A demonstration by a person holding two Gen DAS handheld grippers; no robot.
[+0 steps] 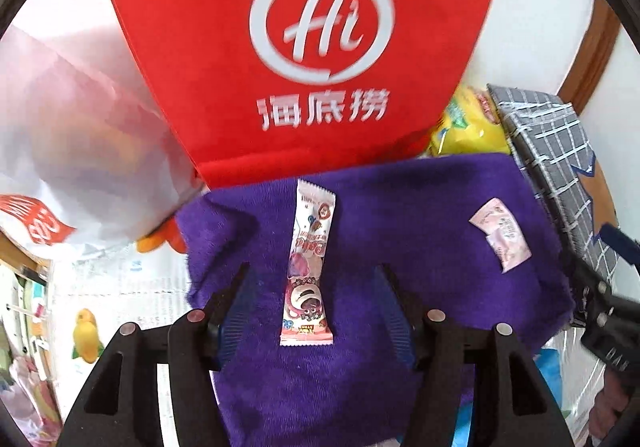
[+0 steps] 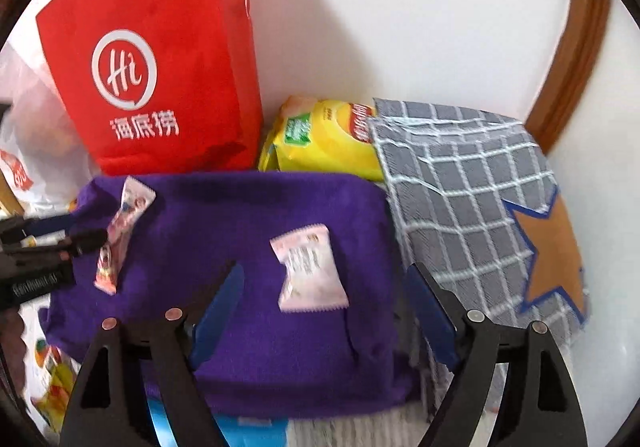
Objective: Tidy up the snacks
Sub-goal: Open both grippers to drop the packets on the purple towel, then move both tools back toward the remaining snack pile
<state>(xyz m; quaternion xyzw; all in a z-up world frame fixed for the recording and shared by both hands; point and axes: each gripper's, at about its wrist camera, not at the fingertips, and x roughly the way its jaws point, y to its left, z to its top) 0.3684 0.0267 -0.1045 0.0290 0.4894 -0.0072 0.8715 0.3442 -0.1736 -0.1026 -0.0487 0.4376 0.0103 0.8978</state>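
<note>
Far left: a white plastic bag (image 1: 60,151) slumped beside a tall red shopping bag (image 1: 304,47) standing against the wall. In front of both, a purple towel (image 1: 400,215) spread as the work surface. On its left half, a long pink snack stick (image 1: 307,267), lying flat, long axis running straight away from the left gripper (image 1: 312,279), near end between the two blue-padded fingers. Left gripper: spread wide, holding nothing, one finger on each side of the stick and apart from it. On the towel's right half, a squarish pink sachet (image 2: 310,267), flat, directly ahead of the right gripper (image 2: 324,279). Right gripper: likewise spread, empty. Behind the towel to the right, a yellow chip bag (image 2: 320,143), partly tucked under a grey checked cloth bag (image 2: 460,175) bearing an orange star. Judgement: the left gripper is nearer the stick and squared across its narrow width; closing would catch its lower end.
</note>
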